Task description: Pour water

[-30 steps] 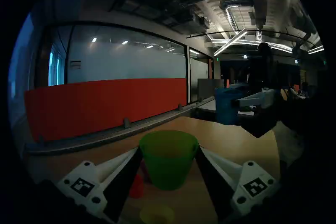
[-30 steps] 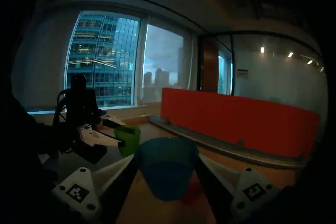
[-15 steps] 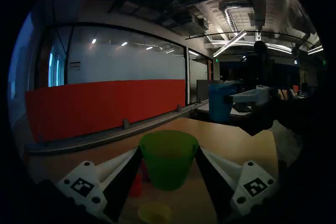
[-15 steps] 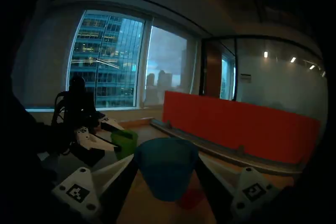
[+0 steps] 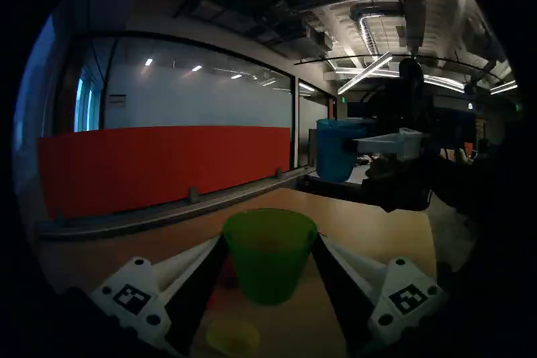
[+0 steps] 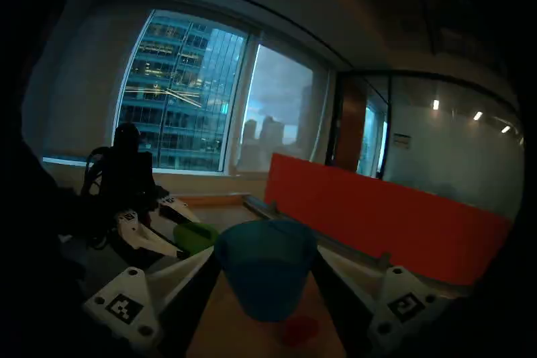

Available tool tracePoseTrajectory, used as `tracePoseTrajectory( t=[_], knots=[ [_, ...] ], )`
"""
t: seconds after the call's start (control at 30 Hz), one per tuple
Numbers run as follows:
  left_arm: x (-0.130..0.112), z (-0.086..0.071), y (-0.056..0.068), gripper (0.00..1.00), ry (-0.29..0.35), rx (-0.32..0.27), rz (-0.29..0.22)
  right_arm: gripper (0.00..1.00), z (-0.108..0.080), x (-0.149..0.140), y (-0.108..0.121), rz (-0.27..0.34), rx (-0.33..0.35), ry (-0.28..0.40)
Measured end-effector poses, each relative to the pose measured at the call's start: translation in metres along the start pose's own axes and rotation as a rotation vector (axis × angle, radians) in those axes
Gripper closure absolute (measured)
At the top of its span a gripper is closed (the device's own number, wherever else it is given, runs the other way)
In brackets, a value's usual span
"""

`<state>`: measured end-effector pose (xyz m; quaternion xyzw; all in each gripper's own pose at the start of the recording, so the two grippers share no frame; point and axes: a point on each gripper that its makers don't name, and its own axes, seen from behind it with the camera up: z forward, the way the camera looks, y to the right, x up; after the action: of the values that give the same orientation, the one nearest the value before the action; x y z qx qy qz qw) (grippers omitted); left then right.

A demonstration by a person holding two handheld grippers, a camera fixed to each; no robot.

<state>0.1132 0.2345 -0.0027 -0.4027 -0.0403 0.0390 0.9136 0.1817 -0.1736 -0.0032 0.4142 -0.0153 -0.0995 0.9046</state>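
Grip, left: left gripper (image 5: 268, 242) with jaws pinching a translucent green plastic cup (image 5: 270, 271), one white finger pressed to each side.
Green cup: upright, mouth open upward, held above the light wooden table (image 5: 376, 227); contents unreadable in the dim light.
Grip, right: right gripper (image 6: 266, 256) with jaws pinching a translucent blue plastic cup (image 6: 266, 284), one white finger on each flank.
Blue cup: upright between the fingers; darker band across the lower half, possibly water, too dim to be sure.
From the left gripper view: blue cup raised, farther off and up to the right of the green cup, well apart from it, carried level in the right gripper.
From the right gripper view: green cup low at left, just past the blue cup's rim, between the left gripper's white fingers.
Below the green cup: small round yellow plastic cup (image 5: 232, 336) standing on the table.
Below the blue cup: small round red thing (image 6: 299, 330) on the table, shape unclear.
Backdrop: long orange-red wall panel (image 5: 154, 163) under frosted glass; tall window (image 6: 181, 96) onto lit towers.
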Motion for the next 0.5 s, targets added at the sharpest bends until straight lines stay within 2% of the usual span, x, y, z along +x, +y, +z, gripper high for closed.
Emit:
tracePoseTrajectory(
  t=[0.13,0.5],
  knots=[
    [0.001,0.000,0.008,0.13,0.006,-0.020,-0.010,0.09,0.004,0.004,-0.002,-0.034,0.008,-0.002],
    [-0.008,0.000,0.017,0.13,-0.004,-0.033,-0.025,0.10,0.015,0.016,-0.003,-0.135,0.024,0.001]
  ],
)
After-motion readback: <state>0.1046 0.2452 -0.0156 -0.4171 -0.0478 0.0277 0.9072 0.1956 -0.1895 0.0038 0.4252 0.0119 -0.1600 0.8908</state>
